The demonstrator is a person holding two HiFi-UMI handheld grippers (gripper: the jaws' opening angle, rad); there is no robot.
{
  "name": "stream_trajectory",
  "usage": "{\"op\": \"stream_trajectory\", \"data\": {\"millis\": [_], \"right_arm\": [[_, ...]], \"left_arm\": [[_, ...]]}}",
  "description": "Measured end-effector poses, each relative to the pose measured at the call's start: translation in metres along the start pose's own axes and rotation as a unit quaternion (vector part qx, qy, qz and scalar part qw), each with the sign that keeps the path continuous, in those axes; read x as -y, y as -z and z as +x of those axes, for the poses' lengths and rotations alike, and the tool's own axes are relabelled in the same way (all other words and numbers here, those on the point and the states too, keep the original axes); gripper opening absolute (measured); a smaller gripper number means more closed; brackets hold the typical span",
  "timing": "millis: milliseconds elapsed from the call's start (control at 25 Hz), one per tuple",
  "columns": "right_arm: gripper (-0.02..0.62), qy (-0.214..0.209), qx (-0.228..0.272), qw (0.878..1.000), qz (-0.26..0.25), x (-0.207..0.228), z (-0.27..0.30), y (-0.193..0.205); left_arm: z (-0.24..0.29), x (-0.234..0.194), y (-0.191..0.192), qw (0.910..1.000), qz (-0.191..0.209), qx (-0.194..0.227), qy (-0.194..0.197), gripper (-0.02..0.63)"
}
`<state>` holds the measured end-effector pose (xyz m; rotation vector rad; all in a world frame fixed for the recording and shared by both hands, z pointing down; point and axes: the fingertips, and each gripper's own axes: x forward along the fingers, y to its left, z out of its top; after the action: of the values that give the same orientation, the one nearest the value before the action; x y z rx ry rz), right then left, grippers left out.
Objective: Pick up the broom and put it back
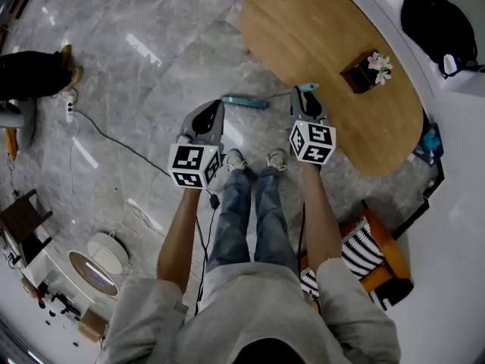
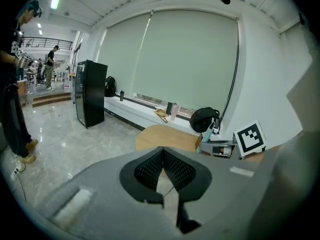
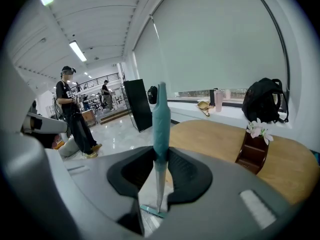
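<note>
Well, on the left, the left gripper (image 1: 217, 106) is shut tight with nothing in it. Its two jaws touch at the tips. Next to it is the broom (image 1: 244, 101). Its brush end is down by the grey floor (image 1: 151, 67), in front of the person's shoes (image 1: 236, 160). Its thin stick goes up to the right gripper (image 1: 303, 91), which squeezes the blue-green handle between its jaws. Further right is a wooden table (image 1: 318, 36) with a small brown flower box (image 1: 362, 76) on it. A black bag (image 1: 436, 21) sits past the table.
</note>
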<state>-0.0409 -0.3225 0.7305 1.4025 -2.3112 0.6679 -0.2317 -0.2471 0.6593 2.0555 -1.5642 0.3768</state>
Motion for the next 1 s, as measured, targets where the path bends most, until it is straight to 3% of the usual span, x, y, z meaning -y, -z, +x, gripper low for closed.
{"op": "stream_trajectory", "data": {"millis": [1000], "right_arm": [[0.109, -0.003, -0.005, 0.999, -0.042, 0.062, 0.05, -0.02]], "left_arm": [[0.029, 0.013, 0.003, 1.0, -0.003, -0.001, -0.003, 0.003]]}}
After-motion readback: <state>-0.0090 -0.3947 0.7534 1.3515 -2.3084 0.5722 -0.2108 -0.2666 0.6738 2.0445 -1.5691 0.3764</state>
